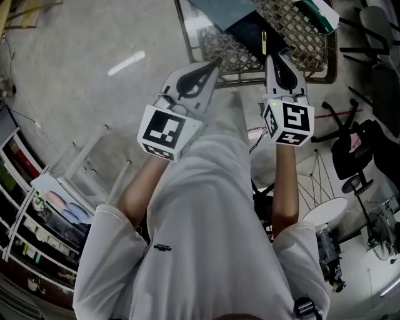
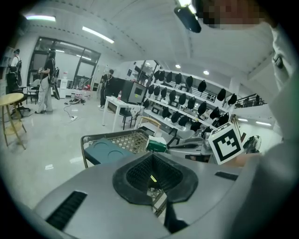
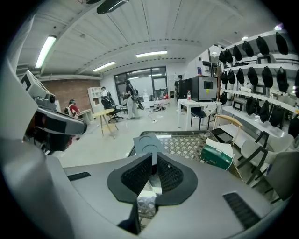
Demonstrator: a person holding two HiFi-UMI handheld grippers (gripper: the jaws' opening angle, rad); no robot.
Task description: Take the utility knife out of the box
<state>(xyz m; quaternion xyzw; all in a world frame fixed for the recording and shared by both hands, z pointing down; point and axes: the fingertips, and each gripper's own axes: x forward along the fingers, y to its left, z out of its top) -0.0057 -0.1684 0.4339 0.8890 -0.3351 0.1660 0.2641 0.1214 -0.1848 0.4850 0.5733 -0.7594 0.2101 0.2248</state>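
Observation:
A dark open box (image 1: 249, 30) lies on a wire-mesh table (image 1: 309, 59), with a thin yellow-green item (image 1: 263, 42) in it that looks like the utility knife. A teal lid (image 1: 225, 9) lies beside the box, also in the left gripper view (image 2: 103, 152) and the right gripper view (image 3: 148, 148). My left gripper (image 1: 214, 62) (image 2: 151, 161) hangs short of the table's near edge, jaws shut and empty. My right gripper (image 1: 272, 58) (image 3: 154, 161) is over the near rim, pointing at the box, shut and empty too.
A green and white tissue box (image 1: 320, 12) (image 3: 217, 156) sits on the mesh table. Black office chairs (image 1: 357, 155) and a round stool (image 1: 325, 211) stand on the right. A shelf unit (image 1: 25, 206) is on the left. People (image 2: 46, 81) stand far off.

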